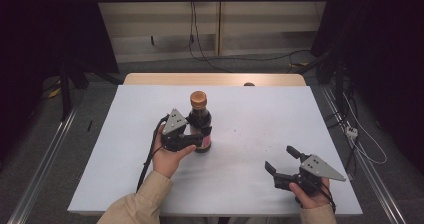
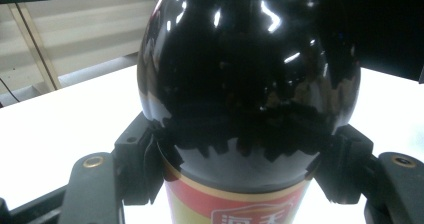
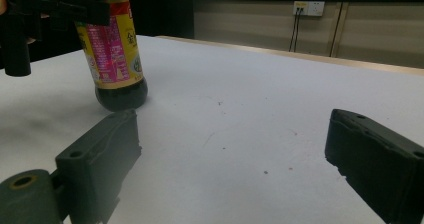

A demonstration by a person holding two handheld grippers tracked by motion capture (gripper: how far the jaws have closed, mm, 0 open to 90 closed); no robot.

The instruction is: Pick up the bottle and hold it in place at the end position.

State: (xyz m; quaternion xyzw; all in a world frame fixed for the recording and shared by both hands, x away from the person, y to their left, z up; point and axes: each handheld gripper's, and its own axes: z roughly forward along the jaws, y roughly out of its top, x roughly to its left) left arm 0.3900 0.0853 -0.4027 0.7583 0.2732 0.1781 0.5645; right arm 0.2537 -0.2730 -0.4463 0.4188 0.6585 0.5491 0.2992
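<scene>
From the high view, my left gripper [image 1: 199, 134] is closed around the body of a dark soy sauce bottle [image 1: 200, 120], which stands upright on the white table [image 1: 150, 104], a little left of the middle. The bottle's copper-coloured cap [image 1: 198, 99] rises clear above my jaws. My left hand [image 1: 169, 156] comes in from the bottom edge in a beige sleeve [image 1: 137, 204]. My right gripper [image 1: 284, 159] rests low near the front right of the table, well apart from the bottle, its jaws spread wide with nothing between them.

In the left gripper view, the soy sauce bottle [image 2: 250, 69] sits right against my camera, glossy and almost black. My two jaws press on it from either side, at the shoulder just above the top of the red and yellow label [image 2: 235, 204].

In the right gripper view, my jaws stand wide apart over bare table [image 3: 250, 99]. Farther off, at the upper left, the bottle [image 3: 115, 59] stands on the table with its pink and yellow label [image 3: 107, 49] facing me, and the left gripper [image 3: 60, 6] clamps it above the label.
</scene>
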